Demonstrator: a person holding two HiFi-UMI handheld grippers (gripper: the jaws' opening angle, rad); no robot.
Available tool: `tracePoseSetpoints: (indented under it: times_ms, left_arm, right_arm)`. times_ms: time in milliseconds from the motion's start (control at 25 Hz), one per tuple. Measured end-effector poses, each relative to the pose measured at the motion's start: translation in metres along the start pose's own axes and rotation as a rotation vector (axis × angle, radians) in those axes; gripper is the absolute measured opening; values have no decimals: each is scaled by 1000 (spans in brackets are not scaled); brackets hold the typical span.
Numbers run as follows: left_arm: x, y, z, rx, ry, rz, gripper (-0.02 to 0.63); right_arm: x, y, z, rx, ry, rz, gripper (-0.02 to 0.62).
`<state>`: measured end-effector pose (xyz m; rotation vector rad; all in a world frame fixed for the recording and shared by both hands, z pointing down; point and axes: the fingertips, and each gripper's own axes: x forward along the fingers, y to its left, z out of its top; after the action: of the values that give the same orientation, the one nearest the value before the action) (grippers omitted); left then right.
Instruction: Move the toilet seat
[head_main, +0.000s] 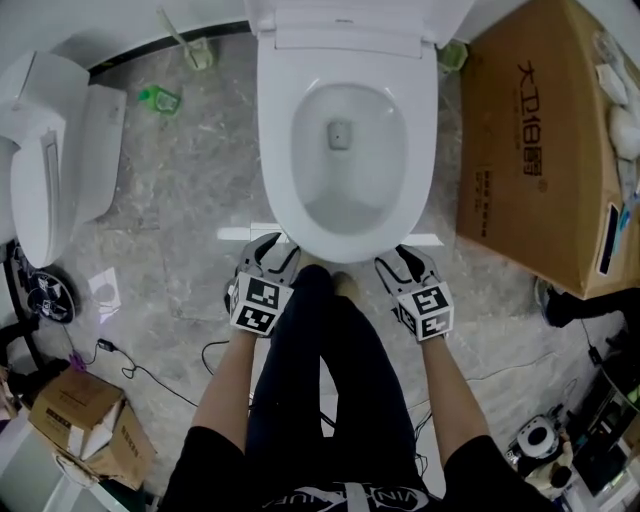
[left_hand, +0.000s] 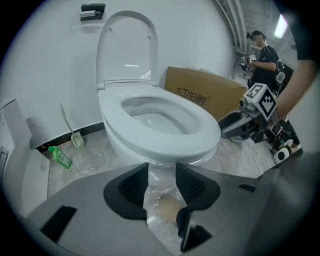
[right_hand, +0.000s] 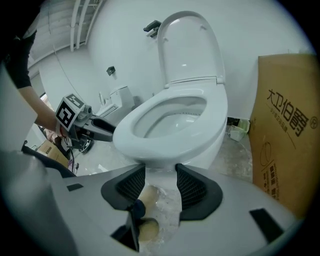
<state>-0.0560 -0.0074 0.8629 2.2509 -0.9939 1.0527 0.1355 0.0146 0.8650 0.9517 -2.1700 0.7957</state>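
The white toilet seat (head_main: 345, 215) lies down on the bowl, with the lid (left_hand: 127, 47) standing upright behind it. My left gripper (head_main: 272, 255) hovers just short of the seat's front left rim (left_hand: 165, 150), jaws open with nothing between them. My right gripper (head_main: 403, 262) waits at the front right, also open and empty, just below the seat's front rim (right_hand: 155, 152). In the left gripper view the right gripper (left_hand: 235, 125) shows beside the bowl; in the right gripper view the left gripper (right_hand: 97, 127) shows likewise.
A large cardboard box (head_main: 535, 140) stands right of the toilet. A second toilet unit (head_main: 50, 160) lies at the left. A green bottle (head_main: 158, 98) and brush (head_main: 190, 45) sit by the wall. Cables (head_main: 130, 365), a small box (head_main: 85, 420) and a person (left_hand: 262, 57) are nearby.
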Motion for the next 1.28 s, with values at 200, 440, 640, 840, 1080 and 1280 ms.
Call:
tracePoseSetpoints:
  times_ms: [200, 440, 640, 840, 1080, 1280]
  left_arm:
    - [2, -1, 3, 88, 26, -16, 170]
    - [-4, -5, 10, 67, 21, -17, 144]
    - [-25, -8, 26, 55, -23, -20, 133]
    - [-52, -11, 50, 53, -51, -24, 130]
    - [-88, -11, 87, 62, -82, -33, 124]
    - [-115, -7, 122, 69, -123, -34, 124]
  right_arm:
    - [-1, -4, 1, -20, -8, -15, 184]
    - [-8, 1, 7, 24, -25, -21, 161]
    - [-27, 9, 25, 36, -66, -20, 153]
    - [-55, 17, 50, 52, -103, -15, 150]
    - [-89, 24, 91, 74, -156, 0, 147]
    - [-115, 28, 128, 62, -195, 9, 147]
